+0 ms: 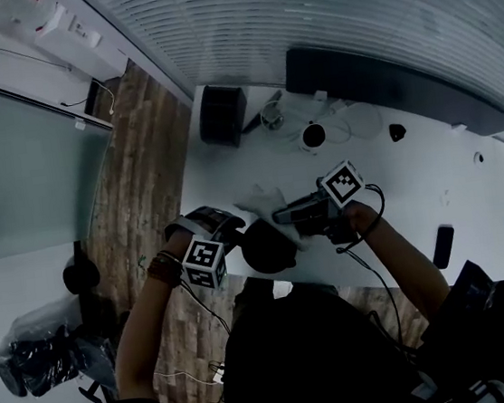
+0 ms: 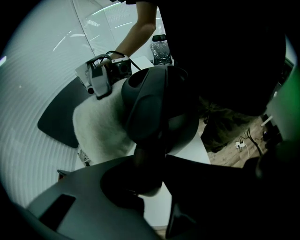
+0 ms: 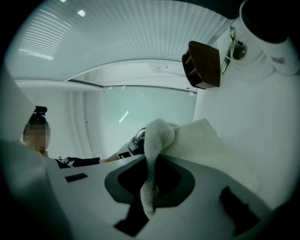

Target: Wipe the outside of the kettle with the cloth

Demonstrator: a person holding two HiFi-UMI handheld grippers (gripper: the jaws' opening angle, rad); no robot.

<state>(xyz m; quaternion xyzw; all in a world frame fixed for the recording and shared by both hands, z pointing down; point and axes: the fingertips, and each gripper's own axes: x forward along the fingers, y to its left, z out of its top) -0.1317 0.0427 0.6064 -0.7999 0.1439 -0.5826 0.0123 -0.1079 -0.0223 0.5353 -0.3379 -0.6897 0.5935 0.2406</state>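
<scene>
Head view, kettle: dark kettle (image 1: 267, 247) at the near edge of the white tabletop (image 1: 406, 195), close in front of the person and between the two tools. Standing or lifted clear, impossible to tell.
Head view, cloth: white cloth (image 1: 266, 202) bunched against the far side of the kettle, touching it.
Head view, tongs: left tongs (image 1: 236, 236) at the kettle's left side, right tongs (image 1: 281, 212) reaching into the cloth from the right.
Left gripper view, grip: left tongs set wide and clamped on the kettle's handle (image 2: 140, 157). Dark body just beyond, cloth pressed on one flank, the other tool right behind it.
Right gripper view, grip: right tongs nearly together, pinching a fold of the cloth, with the rest bunched ahead. Kettle not made out here.
Step in hand: by the look of it, wiping under way, with the kettle steadied by the handle and the cloth on one side.
Next move: probably a sweep of the cloth round the body toward flanks not yet covered, with steady pressure. Likely also a turn of the kettle by its handle to bring the near side round.
</scene>
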